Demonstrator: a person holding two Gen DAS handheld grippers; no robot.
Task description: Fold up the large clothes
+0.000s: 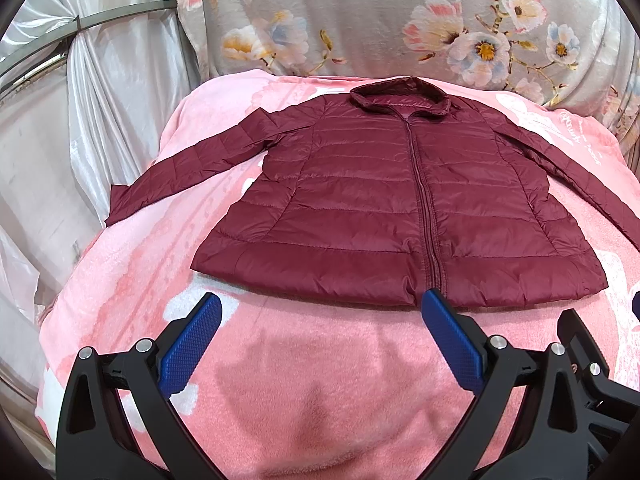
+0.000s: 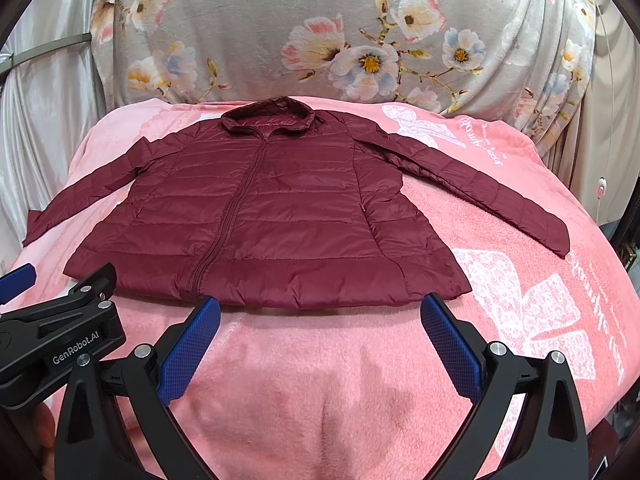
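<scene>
The jacket [image 1: 400,200] lies flat and zipped on the pink blanket [image 1: 320,380], sleeves spread outward. Both grippers, left [image 1: 322,304] and right [image 2: 320,308], hover just beside its hem, jaws spread, holding nothing.

Pink blanket [image 1: 320,400] below, grey floral cloth [image 1: 360,20] and white curtain [image 1: 100,80] behind.

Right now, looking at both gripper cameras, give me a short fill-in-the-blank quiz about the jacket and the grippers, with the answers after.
1. The maroon jacket lies flat on a ____ blanket.
2. Its front zipper is ____ all the way up.
3. Both sleeves lie ____ from the body.
4. The left gripper and right gripper are both ____ and holding nothing.

Answers: pink; closed; spread out; open
</scene>
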